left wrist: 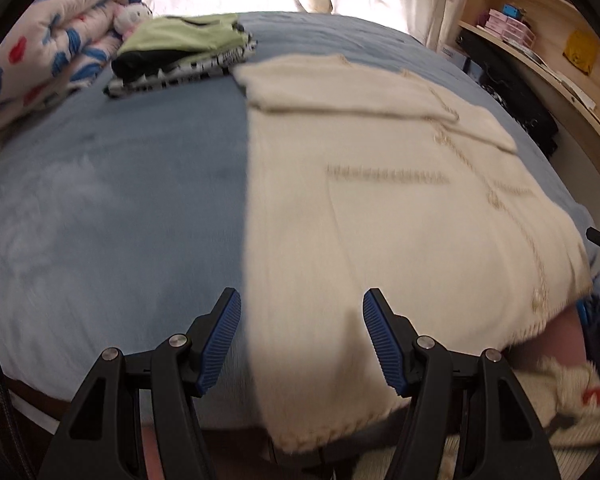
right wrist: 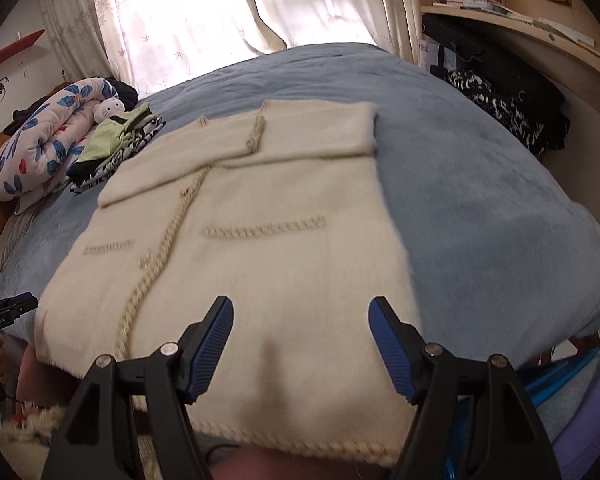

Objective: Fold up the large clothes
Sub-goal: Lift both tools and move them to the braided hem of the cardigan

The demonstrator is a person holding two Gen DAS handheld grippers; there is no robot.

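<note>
A cream knit cardigan (left wrist: 380,208) with rope trim lies flat on the blue bed cover (left wrist: 120,184), both sleeves folded across its upper part. Its hem hangs over the near bed edge. It also shows in the right wrist view (right wrist: 260,240). My left gripper (left wrist: 301,308) is open and empty, above the cardigan's left edge near the hem. My right gripper (right wrist: 301,316) is open and empty, above the cardigan's right part near the hem. The left gripper's tip (right wrist: 12,308) shows at the far left of the right wrist view.
A pile of folded clothes (left wrist: 184,48) with a green top lies at the back left of the bed, next to a flowered quilt (left wrist: 52,48) and a plush toy (right wrist: 108,110). Wooden shelves (left wrist: 540,40) and dark bags (right wrist: 508,108) stand on the right. Curtains (right wrist: 188,16) hang behind.
</note>
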